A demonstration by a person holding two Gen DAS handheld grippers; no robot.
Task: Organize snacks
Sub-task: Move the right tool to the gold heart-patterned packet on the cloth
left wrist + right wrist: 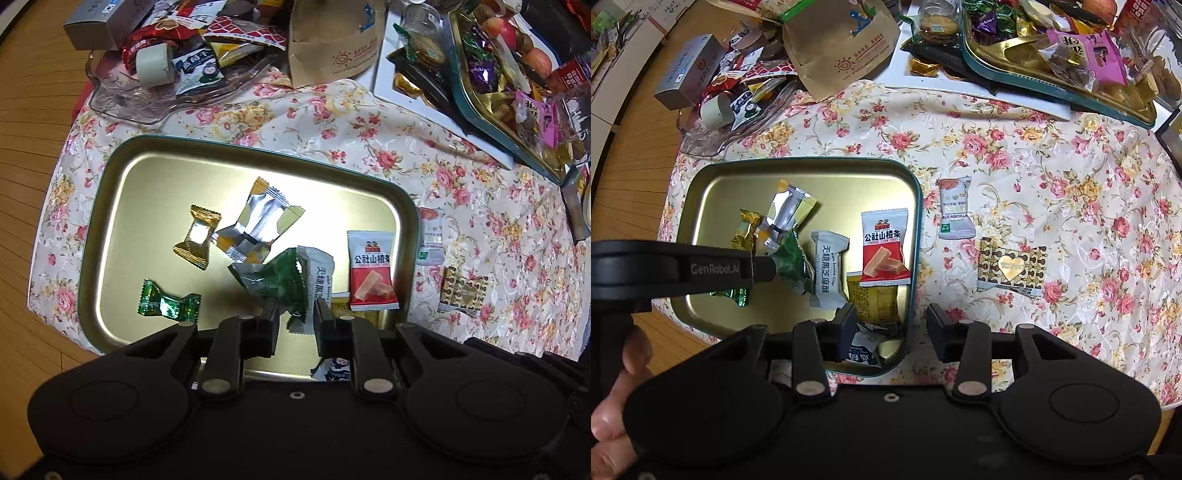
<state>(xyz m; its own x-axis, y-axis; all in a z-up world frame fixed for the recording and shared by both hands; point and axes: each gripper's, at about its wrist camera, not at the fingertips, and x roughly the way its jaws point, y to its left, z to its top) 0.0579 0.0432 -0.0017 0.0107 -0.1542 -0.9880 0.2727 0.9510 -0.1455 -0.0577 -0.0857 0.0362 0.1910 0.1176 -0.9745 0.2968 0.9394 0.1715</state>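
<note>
Over gold tray (110,177), left gripper (295,314) pinches green packet (284,277), long axis upright.

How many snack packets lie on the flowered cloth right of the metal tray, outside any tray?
2. A white packet lies just beside the right rim of the tray; a gold heart-patterned packet lies further right, nearer the camera. Others may be hidden at the picture's bottom edge.
</note>
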